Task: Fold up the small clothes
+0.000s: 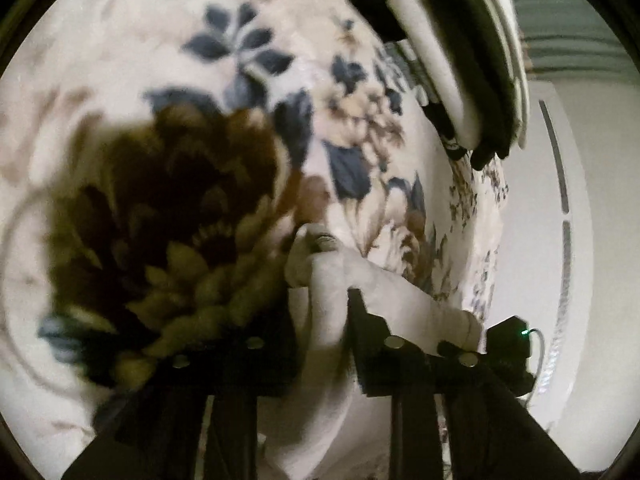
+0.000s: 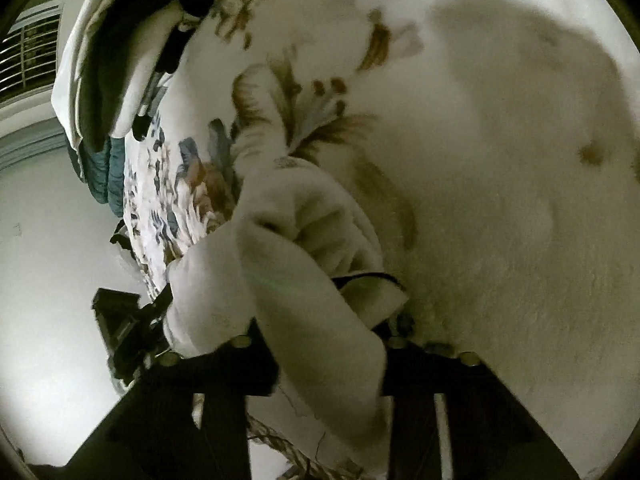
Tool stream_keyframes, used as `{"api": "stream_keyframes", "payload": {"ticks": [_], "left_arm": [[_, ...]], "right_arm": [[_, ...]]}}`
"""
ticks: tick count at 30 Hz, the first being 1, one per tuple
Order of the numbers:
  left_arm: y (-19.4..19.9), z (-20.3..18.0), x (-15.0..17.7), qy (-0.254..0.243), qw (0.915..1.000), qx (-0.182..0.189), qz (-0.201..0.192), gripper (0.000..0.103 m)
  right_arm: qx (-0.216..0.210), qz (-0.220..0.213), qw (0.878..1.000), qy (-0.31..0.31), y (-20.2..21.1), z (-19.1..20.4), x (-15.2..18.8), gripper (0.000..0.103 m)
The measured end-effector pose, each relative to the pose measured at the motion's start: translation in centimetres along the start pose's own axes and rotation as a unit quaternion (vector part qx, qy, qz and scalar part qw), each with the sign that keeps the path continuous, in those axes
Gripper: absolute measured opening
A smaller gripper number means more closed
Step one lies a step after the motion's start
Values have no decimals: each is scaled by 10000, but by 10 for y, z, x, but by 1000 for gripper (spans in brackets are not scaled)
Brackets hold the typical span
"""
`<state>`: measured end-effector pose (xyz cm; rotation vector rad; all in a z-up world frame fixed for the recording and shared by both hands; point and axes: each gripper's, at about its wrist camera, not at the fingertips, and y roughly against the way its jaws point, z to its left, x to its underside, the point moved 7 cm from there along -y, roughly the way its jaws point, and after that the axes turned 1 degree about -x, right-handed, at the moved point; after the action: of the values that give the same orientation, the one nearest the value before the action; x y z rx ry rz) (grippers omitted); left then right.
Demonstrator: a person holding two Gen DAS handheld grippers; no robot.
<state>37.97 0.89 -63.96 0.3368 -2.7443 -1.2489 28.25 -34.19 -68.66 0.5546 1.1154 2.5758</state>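
A small white fleecy garment (image 1: 336,284) is bunched between the black fingers of my left gripper (image 1: 320,320), which is shut on it just above a floral blanket (image 1: 248,64). In the right wrist view the same white garment (image 2: 304,264) is bunched between the fingers of my right gripper (image 2: 320,320), which is shut on it. The left gripper's black body (image 2: 128,332) shows at the lower left of that view. Both fingertips are mostly buried in the cloth.
The bed is covered by the cream blanket with blue and brown flowers (image 2: 480,160). A stack of folded dark and white clothes (image 1: 460,60) lies at the bed's far edge, also in the right wrist view (image 2: 120,52). A pale wall (image 1: 580,240) lies beyond.
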Motion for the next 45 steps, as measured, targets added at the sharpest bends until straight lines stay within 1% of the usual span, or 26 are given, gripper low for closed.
{"api": "stream_keyframes", "payload": {"ticks": [2,5,7,11,15,17,19,22,23,25,26,28,30,31,32,33,34,36,38,39,40,41,42,43,44,45], "left_arm": [[7,-6,-1,-51,10000,-22,-74,17],[19,-18,-2,-147,9998,-51,-114,16],[28,-29,-2,-308,9993,-159,-132,16],[55,-56,-9,-604,9975,-295,-220,16],[86,-92,-34,-795,9956,-294,-394,16],[101,-114,-53,-912,9943,-252,-496,16],[117,-144,-81,-1088,9918,-205,-647,16],[133,-181,-121,-1298,9879,-174,-835,16],[139,-198,-141,-1389,9858,-188,-927,16],[146,-217,-167,-1521,9823,-217,-1071,16],[150,-230,-187,-1593,9798,-271,-1174,16],[153,-246,-213,-1638,9777,-314,-1278,16],[150,-260,-249,-1679,9750,-434,-1392,16],[149,-263,-260,-1693,9743,-463,-1413,17],[144,-267,-280,-1706,9730,-563,-1449,17],[141,-268,-288,-1729,9720,-630,-1460,17],[135,-269,-301,-1759,9705,-731,-1476,17],[120,-265,-321,-1809,9677,-1001,-1440,17],[103,-257,-339,-1840,9635,-1365,-1382,19],[97,-253,-345,-1879,9599,-1558,-1375,21],[88,-250,-350,-1975,9534,-1829,-1364,21],[84,-250,-351,-2051,9485,-1987,-1370,21],[82,-250,-352,-2113,9428,-2155,-1415,23],[81,-251,-353,-2140,9372,-2320,-1487,26],[81,-252,-353,-2178,9320,-2436,-1571,27],[82,-252,-352,-2210,9268,-2536,-1671,30]], "right_arm": [[35,-85,9999,46,4,5,1,22],[33,-192,9998,108,15,22,6,21],[9,-232,9996,162,23,33,9,21],[-2,-357,9988,341,51,74,13,20],[-40,-587,9968,536,82,124,3,19],[-39,-744,9951,658,102,155,-8,19],[-49,-875,9932,762,115,182,-21,19],[-83,-1121,9886,1005,138,234,-52,19],[-101,-1224,9863,1103,148,255,-68,19],[-132,-1344,9832,1230,157,283,-89,19],[-159,-1431,9807,1323,164,303,-109,19],[-174,-1504,9782,1421,170,325,-133,19],[-139,-1586,9756,1510,174,349,-170,19],[-128,-1599,9752,1522,173,355,-180,19],[-110,-1618,9749,1526,171,363,-196,19],[-72,-1650,9746,1513,167,370,-217,19],[-59,-1652,9748,1499,162,373,-227,19],[72,-1659,9754,1448,150,380,-261,19],[253,-1646,9755,1435,139,378,-283,19],[410,-1635,9747,1466,132,377,-293,19],[640,-1644,9726,1517,124,376,-303,19],[776,-1639,9712,1542,119,371,-309,21],[1038,-1624,9681,1602,112,371,-316,22],[1197,-1642,9652,1646,109,369,-318,26],[1549,-1734,9572,1724,107,369,-321,35],[1803,-1793,9501,1805,105,370,-321,42]]}}
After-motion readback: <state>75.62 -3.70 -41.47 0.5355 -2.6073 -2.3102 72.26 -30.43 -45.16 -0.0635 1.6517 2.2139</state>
